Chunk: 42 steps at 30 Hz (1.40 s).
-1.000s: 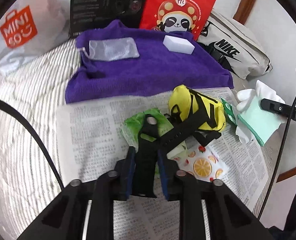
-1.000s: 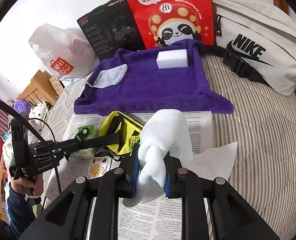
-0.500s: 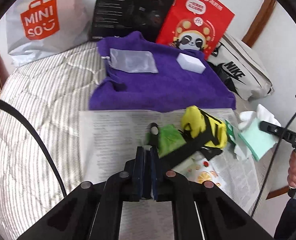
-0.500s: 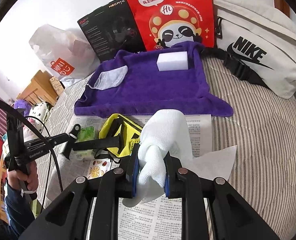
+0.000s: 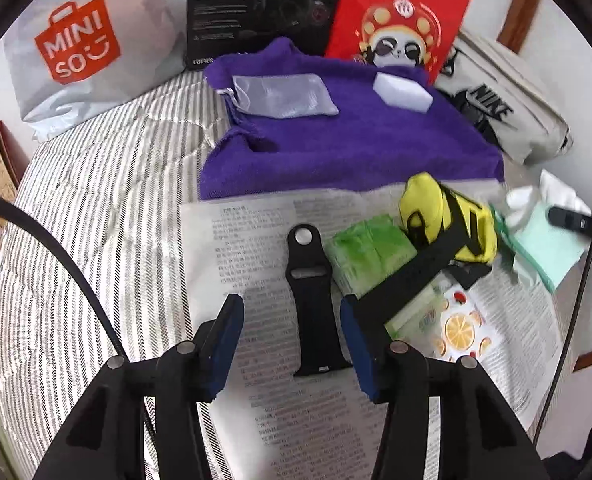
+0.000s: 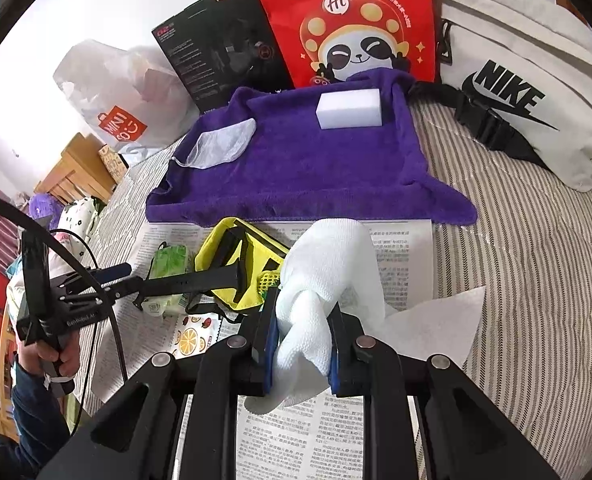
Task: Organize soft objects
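Observation:
A black watch strap (image 5: 310, 300) lies flat on the newspaper (image 5: 235, 232), between the fingers of my left gripper (image 5: 291, 312). Its jaws are opening and neither pad touches the strap. Just to the right sit a green packet (image 5: 370, 248), a yellow bag (image 5: 436, 208) with a black band, and a fruit-print packet (image 5: 460, 328). My right gripper (image 6: 304, 314) is shut on a twisted white cloth (image 6: 328, 264), held above the newspaper's right side. Behind lies a purple towel (image 6: 316, 168) carrying a white sponge block (image 6: 350, 110) and a translucent pouch (image 6: 223, 142).
Everything rests on striped bedding (image 5: 107, 200). Along the back stand a Miniso bag (image 5: 79, 48), a black box (image 5: 263, 4), a red panda bag (image 5: 400, 20) and a white Nike bag (image 6: 528, 100). Wooden furniture (image 6: 71, 168) stands off the left edge. A hand (image 6: 61, 354) holds the left gripper.
My left gripper, shut on the black strap, carried it left off the green packet, then opened; the strap now lies loose on the newspaper. The right gripper and white cloth have not moved.

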Available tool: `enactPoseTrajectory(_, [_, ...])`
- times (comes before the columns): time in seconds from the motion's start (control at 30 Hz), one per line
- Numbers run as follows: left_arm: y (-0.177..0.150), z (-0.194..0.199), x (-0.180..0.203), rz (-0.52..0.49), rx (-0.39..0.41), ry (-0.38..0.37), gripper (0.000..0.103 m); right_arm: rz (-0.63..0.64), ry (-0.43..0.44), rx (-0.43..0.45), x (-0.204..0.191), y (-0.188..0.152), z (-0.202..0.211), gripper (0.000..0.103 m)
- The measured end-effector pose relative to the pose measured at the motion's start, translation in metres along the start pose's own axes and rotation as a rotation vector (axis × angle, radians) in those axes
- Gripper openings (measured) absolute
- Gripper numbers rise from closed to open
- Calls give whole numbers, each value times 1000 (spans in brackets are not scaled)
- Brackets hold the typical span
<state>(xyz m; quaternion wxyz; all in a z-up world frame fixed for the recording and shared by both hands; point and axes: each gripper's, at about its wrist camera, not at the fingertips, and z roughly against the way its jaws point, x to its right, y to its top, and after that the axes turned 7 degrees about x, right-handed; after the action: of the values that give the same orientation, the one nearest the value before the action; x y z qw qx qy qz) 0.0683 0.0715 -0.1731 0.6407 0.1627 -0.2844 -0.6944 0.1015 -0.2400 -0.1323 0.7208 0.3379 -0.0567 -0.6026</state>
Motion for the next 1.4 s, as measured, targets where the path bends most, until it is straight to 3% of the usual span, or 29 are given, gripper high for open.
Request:
enactPoseTrajectory(0.1, [-2,-4,4,-9,-14,-2,48,8,1,-8,-2,0,-3,20])
enactPoseTrajectory(0.27, [-7,-14,19,-93,-20,59,47,11,2,-10,-2,0,-4,20])
enactPoseTrajectory(0.33, [-7,-16,25,-120,-12,81,32,8,-2,-12,-2,0,-4,20])
enactPoseTrajectory(0.37, [-6,-17,27,-125,-4,90,20,6,-3,-13,-1,-1,-5,20])
enactPoseTrajectory(0.57, [-5,-14,16,-72,0,67,21,1,-2,-15,1,-2,-4,20])
enactPoseTrajectory(0.67, [-7,-15,23,-103,1,80,29,-5,0,-13,2,-2,-5,20])
enactPoseTrajectory(0.8, [-10,-15,29,-106,35,96,20,-6,9,-10,1,-2,-5,20])
enactPoseTrajectory(1.0, [-5,-10,19,-47,24,57,20,6,21,15,-5,5,1,20])
enactPoseTrajectory(1.4, [12,23,10,-12,86,57,20,36,28,46,-15,25,6,20])
